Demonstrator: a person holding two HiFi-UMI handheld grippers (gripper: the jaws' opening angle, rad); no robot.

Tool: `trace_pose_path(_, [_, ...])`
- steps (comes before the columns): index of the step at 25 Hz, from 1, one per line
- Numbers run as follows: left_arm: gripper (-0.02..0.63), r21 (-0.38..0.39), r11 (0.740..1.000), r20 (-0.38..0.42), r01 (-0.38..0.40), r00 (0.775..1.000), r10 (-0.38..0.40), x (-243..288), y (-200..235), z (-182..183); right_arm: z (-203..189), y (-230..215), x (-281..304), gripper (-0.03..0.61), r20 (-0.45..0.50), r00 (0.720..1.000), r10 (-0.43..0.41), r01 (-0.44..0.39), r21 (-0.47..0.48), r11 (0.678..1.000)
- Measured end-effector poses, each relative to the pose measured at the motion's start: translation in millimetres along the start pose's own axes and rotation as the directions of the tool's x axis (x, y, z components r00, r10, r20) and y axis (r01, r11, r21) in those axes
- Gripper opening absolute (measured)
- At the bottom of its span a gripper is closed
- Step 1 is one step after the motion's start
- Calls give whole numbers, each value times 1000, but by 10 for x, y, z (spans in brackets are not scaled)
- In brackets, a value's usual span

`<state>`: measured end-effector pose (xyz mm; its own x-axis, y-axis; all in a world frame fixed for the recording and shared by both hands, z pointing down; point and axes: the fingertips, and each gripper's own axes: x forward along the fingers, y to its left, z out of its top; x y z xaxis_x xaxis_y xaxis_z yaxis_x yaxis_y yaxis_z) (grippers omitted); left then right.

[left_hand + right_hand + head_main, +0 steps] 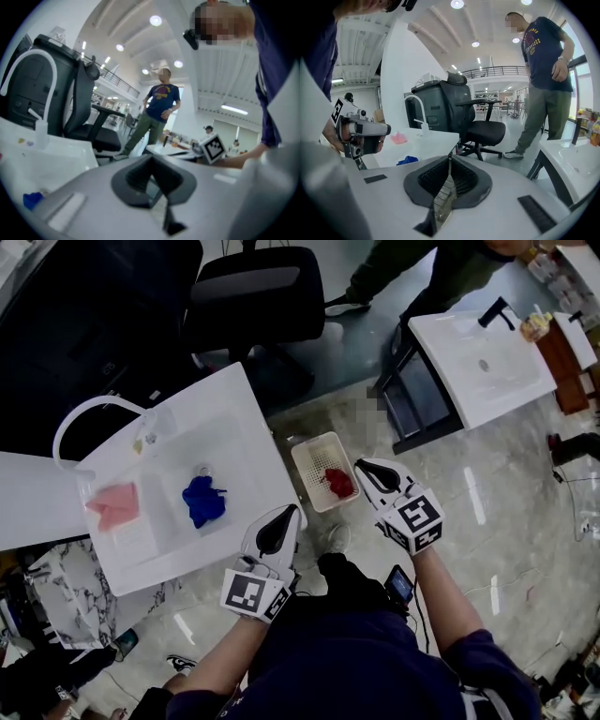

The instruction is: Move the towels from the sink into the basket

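A pink towel and a blue towel lie in the white sink at the left. On the floor to its right stands a small white basket with a red towel in it. My left gripper hangs shut and empty off the sink's right corner, near the blue towel. My right gripper is shut with nothing held, just above the basket's right rim. In the right gripper view its pads meet, with the blue towel and pink towel beyond. In the left gripper view the left gripper is shut.
A curved white faucet rises at the sink's back left. A black office chair stands behind the sink. A second white sink on a dark stand is at the back right, and a person stands near it.
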<state>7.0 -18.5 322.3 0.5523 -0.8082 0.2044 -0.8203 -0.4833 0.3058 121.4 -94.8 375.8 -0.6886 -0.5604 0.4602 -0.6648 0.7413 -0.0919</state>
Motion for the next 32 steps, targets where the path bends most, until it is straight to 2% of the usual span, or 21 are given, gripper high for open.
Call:
trace_pose_path(7, [3,-4,1000,3,-1,1000,1,-458,567,183,477,528,372,15,34,999,-9,10,-18,1000])
trace_pose_path(16, [3,-11,997,22,-76,997,76,-1028,1210,308,763,1181,895,9,39,998,50,-48,-47,998])
trace_pose_path(32, [3,-44,967,25,-250,968,251,-1927,2150,151,765,2173,1815,9,-17,979,202,-203,-88,975])
